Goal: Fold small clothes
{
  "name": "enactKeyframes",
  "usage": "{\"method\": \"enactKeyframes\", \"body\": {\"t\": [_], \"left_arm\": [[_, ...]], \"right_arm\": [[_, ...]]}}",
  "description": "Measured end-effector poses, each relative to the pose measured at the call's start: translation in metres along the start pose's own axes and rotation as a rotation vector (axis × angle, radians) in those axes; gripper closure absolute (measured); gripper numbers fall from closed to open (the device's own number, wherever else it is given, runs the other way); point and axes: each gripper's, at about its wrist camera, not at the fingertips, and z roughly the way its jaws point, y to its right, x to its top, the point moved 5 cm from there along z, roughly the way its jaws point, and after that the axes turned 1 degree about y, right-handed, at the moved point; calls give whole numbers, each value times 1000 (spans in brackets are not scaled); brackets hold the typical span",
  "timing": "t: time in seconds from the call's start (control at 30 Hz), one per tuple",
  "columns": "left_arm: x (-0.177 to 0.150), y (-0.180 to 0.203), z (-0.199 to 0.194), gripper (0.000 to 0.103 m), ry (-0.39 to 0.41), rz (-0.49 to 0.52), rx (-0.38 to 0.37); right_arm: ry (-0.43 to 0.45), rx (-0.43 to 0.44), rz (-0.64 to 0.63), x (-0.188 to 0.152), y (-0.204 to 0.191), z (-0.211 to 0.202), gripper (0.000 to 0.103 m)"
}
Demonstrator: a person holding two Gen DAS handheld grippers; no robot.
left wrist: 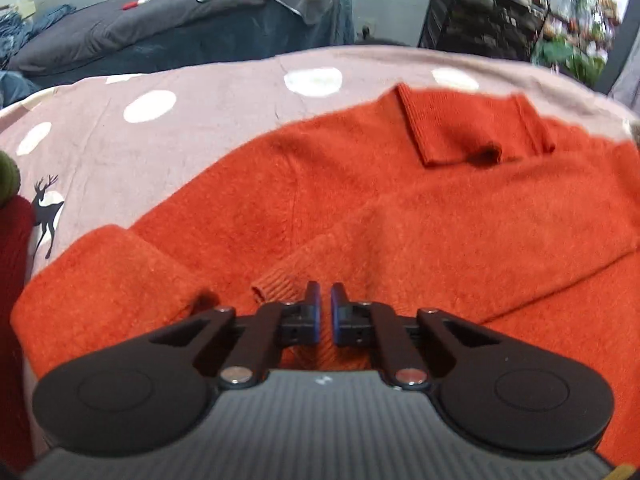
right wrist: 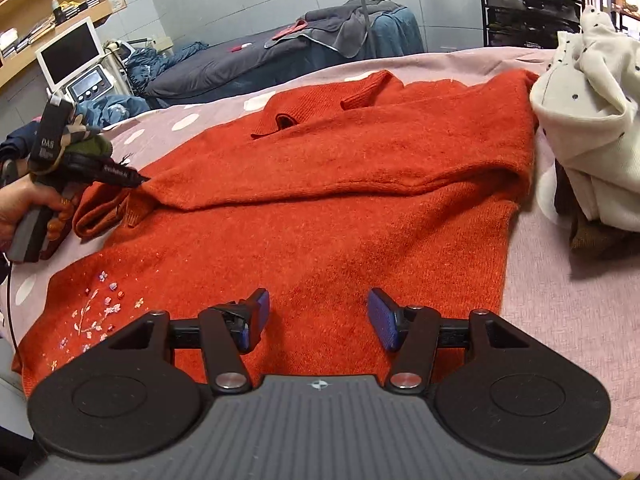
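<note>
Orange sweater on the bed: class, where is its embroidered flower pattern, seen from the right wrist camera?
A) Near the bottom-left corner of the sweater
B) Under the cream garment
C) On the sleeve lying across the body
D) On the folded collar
A: small stitched flowers sit on the orange sweater at its lower left corner, far from the collar at its top.

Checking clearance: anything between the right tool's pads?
Only the orange sweater below the right tool; its open pads straddle bare knit, gripping nothing. Right wrist view shows it.
</note>
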Motion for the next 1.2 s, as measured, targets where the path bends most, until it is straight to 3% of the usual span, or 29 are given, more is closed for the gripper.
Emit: {"method": "enactKeyframes", "body": {"t": [0.1,0.13,0.2,0.23,0.27,0.3,0.37,0.43,0.5,0.53,0.6,0.67,0.77,0.83,0.9,0.97,1.03,1.13,1.2], "left_arm": [[6,-5,-14,99,55,-7,25],[7,-9,-18,95,61,-2,17],[11,-13,-21,64,60,3,24],[10,-15,-19,31,69,10,56],[9,-16,-17,24,77,22,89],[8,-17,-13,27,65,37,105],[2,-15,-3,58,3,44,70],[-3,-11,7,70,-46,50,39],[-7,-9,11,83,-41,78,73],[-6,-9,9,95,-29,79,74],[3,-9,-3,96,21,52,54],[19,-13,-17,96,99,45,91],[40,-23,-18,96,114,54,125],[47,-28,-5,93,86,37,113],[43,-30,11,77,14,35,100],[37,-30,17,40,-30,50,112],[31,-33,6,37,20,66,148],[24,-42,-30,17,118,49,180],[20,-52,-58,16,163,44,213]], "right_arm": [[9,24,52,0,3,4,3],[17,25,58,-1,4,4,3],[33,21,48,-5,2,5,0],[41,19,36,-8,0,5,0],[47,15,23,-9,-2,5,0],[51,10,9,-11,-3,6,0],[54,-4,-24,-12,-7,7,0],[57,-19,-50,-13,-11,8,0],[63,-24,-63,-14,-13,9,0],[67,-25,-66,-15,-13,9,0],[74,-34,-77,-16,-15,10,0],[83,-39,-89,-18,-16,10,0],[93,-42,-98,-20,-18,12,0],[87,-51,-113,-20,-23,13,0],[81,-62,-134,-21,-26,14,0],[78,-73,-149,-21,-27,15,0],[78,-74,-153,-21,-27,15,0],[81,-69,-150,-22,-27,14,0],[80,-65,-156,-23,-28,15,0]]}}
